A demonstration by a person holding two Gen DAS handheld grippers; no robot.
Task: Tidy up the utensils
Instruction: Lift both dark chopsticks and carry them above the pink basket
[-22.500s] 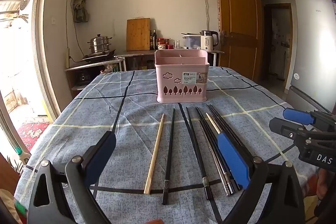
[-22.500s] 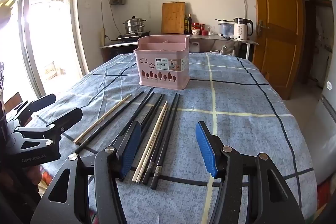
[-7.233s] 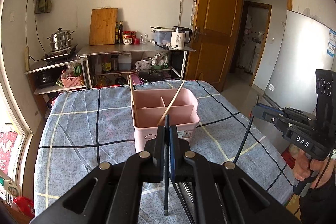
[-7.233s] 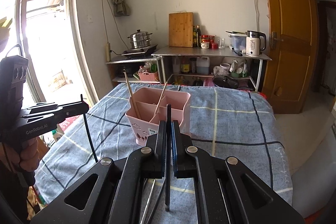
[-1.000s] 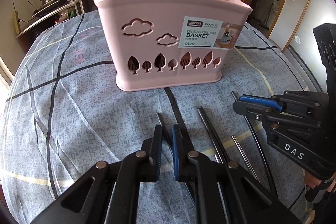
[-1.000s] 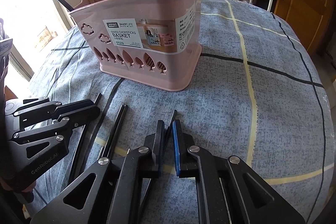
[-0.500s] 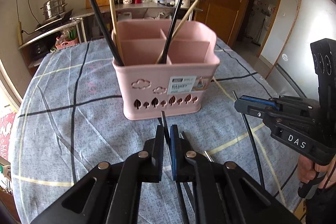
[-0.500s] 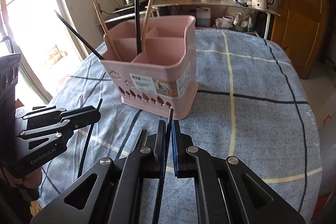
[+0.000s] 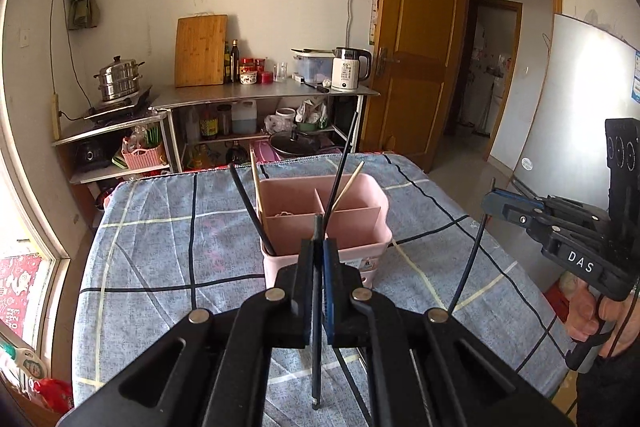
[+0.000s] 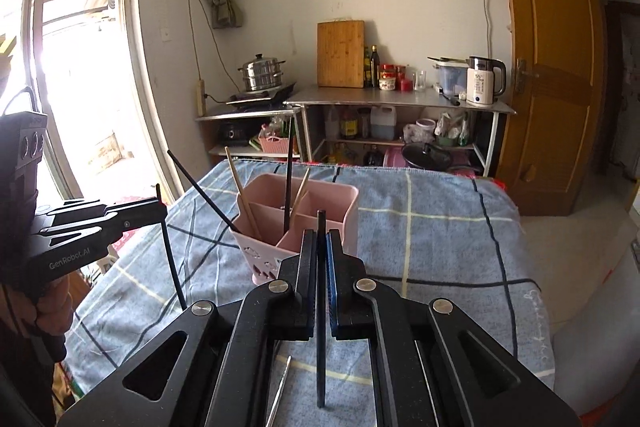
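Left wrist view: left gripper (image 9: 318,247) clamped on a black chopstick (image 9: 317,327), upright. Pink basket (image 9: 360,247) just ahead, partly hidden by the jaws; kettle (image 9: 350,69) far beyond.

Right wrist view: right gripper (image 10: 320,251) clamped on another black chopstick (image 10: 321,347). Basket ahead-left; metal chopstick (image 10: 278,391) below on the tablecloth (image 10: 440,247).

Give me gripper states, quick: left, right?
Left gripper: shut on a black chopstick.
Right gripper: shut on another black chopstick.
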